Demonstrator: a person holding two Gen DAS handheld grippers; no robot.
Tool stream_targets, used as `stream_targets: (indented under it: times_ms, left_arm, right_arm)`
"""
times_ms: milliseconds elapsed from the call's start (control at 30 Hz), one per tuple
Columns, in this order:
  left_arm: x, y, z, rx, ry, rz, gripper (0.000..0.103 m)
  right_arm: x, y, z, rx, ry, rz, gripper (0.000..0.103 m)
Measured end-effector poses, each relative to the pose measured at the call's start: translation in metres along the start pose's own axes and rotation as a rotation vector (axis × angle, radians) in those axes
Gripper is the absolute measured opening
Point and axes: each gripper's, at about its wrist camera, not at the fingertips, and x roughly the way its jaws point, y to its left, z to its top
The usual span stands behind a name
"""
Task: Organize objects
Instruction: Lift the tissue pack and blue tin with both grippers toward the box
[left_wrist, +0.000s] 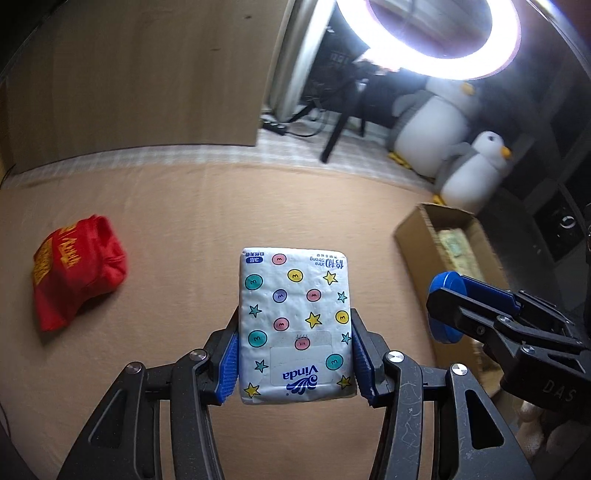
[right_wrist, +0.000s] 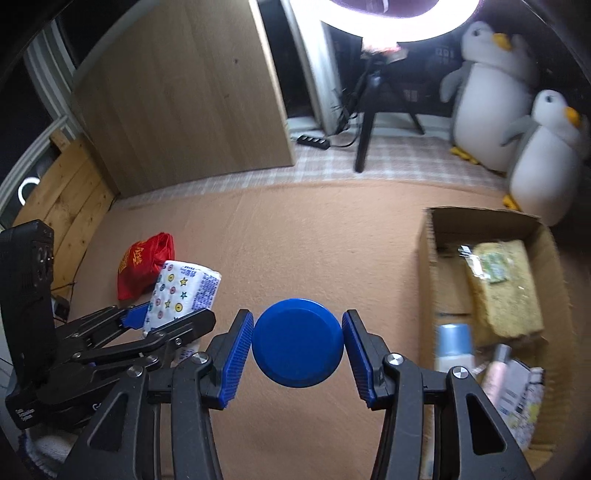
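I have both grippers loaded. My left gripper is clamped on the tissue pack, its blue pads pressing the two long sides, so the pack's long axis runs straight forward along my fingers. My right gripper is closed on the blue round lid, pinched edge to edge with its flat face toward the camera.

Both are held above the peach blanket. The cardboard box, already holding a yellow sponge and some bottles, sits at the blanket's right edge, its long axis running away from me. It lies just to the right of my right gripper and well to the right of my left one, with the right gripper between.

So I judge the lid should go in first, a short swing rightward; the tissue pack must cross farther. The red bag lies near the blanket's left edge, untouched.
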Motion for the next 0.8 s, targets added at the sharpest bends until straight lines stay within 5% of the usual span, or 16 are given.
stream_targets:
  times_ms: [800]
  left_arm:
    - [0.048,-0.154,0.038,0.16,0.001,-0.126,0.054]
  right_arm:
    - [-0.077,-0.125,-0.036,0.149,-0.12,-0.193,0.046]
